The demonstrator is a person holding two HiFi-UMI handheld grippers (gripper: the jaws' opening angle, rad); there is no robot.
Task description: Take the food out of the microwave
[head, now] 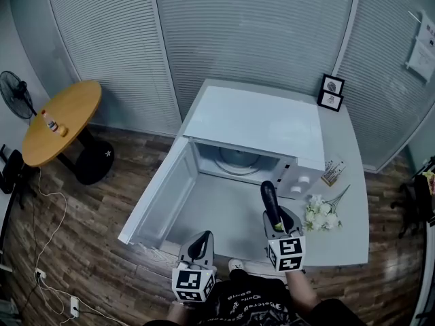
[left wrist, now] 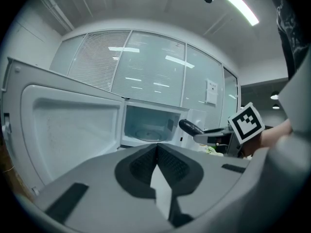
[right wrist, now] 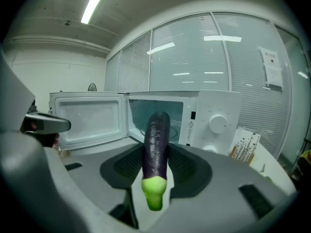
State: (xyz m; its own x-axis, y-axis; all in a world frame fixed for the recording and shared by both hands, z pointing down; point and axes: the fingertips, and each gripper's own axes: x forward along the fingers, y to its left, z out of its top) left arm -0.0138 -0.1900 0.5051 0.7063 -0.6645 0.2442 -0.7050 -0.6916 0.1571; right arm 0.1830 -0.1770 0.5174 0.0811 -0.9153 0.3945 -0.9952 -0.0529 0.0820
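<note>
The right gripper point(head: 276, 217) is clamping the eggplant point(head: 270, 199). Its jaws are pressing on the sides of the purple body, with the green stem end pointing back toward the person and the dark tip reaching toward twelve o'clock. The eggplant is sitting outside the microwave point(head: 258, 124), in the air just in front of the open cavity, at about five o'clock from the opening in the head view. Inside, the glass turntable point(head: 238, 158) is lying bare. The door point(head: 163, 189) is standing wide open, swung out toward seven o'clock over the white table point(head: 350, 175).

The left gripper point(left wrist: 157, 145) is hanging low at six o'clock, in front of the door. Its jaws are meeting at the tips and are gripping nothing.

A bunch of white flowers point(head: 321, 214) is lying on the table at three o'clock from the right gripper. Two small picture frames point(head: 332, 92) are standing at the table's back, at one o'clock. Off at ten o'clock a round wooden table point(head: 61, 121) is standing on the floor, with a fan point(head: 15, 94) beside it.
</note>
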